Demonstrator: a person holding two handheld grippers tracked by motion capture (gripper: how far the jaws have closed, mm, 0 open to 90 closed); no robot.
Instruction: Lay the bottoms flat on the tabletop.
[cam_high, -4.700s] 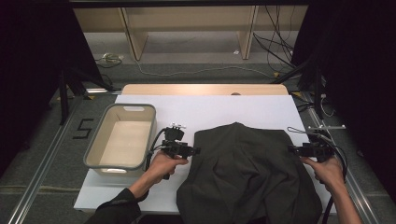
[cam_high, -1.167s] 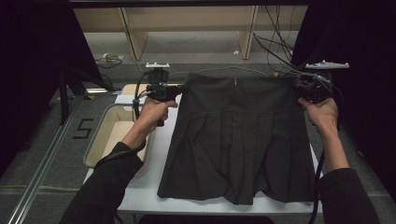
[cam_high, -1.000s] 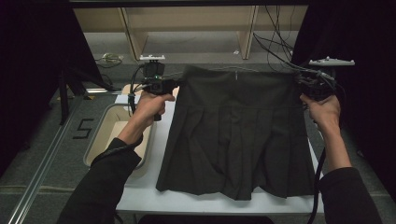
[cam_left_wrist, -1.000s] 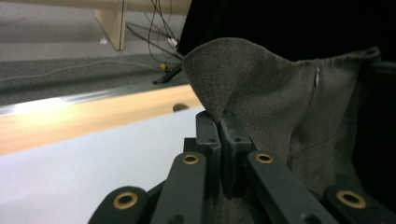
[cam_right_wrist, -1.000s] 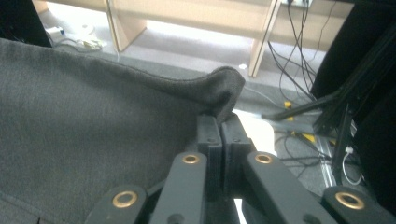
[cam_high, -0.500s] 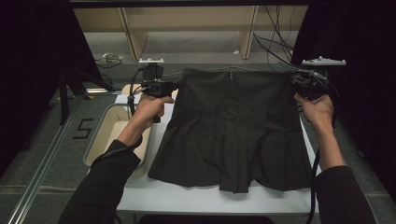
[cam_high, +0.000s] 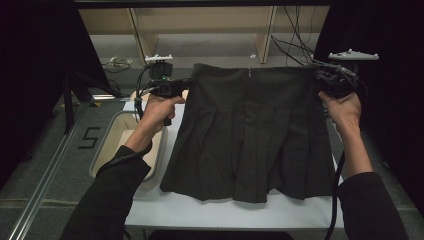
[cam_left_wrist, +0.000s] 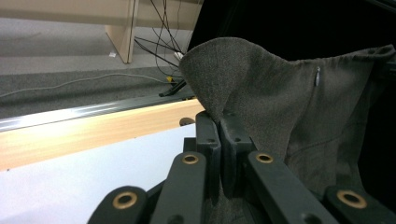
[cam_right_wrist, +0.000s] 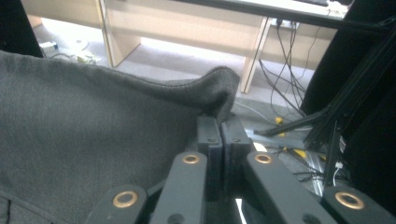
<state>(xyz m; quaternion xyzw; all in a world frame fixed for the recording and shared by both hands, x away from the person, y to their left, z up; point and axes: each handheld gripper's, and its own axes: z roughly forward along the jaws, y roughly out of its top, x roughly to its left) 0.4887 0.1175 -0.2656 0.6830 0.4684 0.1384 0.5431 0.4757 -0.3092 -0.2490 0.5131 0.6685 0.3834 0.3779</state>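
A dark grey pleated skirt (cam_high: 252, 132) hangs spread between both hands above the white table (cam_high: 220, 212), waistband up, its hem just over the table's near part. My left gripper (cam_high: 187, 86) is shut on the waistband's left corner (cam_left_wrist: 210, 70); its jaws pinch the cloth in the left gripper view (cam_left_wrist: 219, 133). My right gripper (cam_high: 320, 80) is shut on the waistband's right corner (cam_right_wrist: 219, 91), the fabric folded over its jaw tips (cam_right_wrist: 219, 128). A small zip pull (cam_left_wrist: 317, 76) shows at the middle of the waistband.
A beige plastic tub (cam_high: 122, 145) stands at the table's left edge, under my left forearm. A wooden strip (cam_left_wrist: 93, 133) runs along the table's far edge. Wooden shelf legs (cam_high: 137, 30) and loose cables (cam_high: 300, 47) lie on the floor behind. Black curtains close both sides.
Earlier the skirt lay crumpled on the table with both grippers low at its sides. It has since been lifted by the waistband; over the last second the hem has risen slightly and swung.
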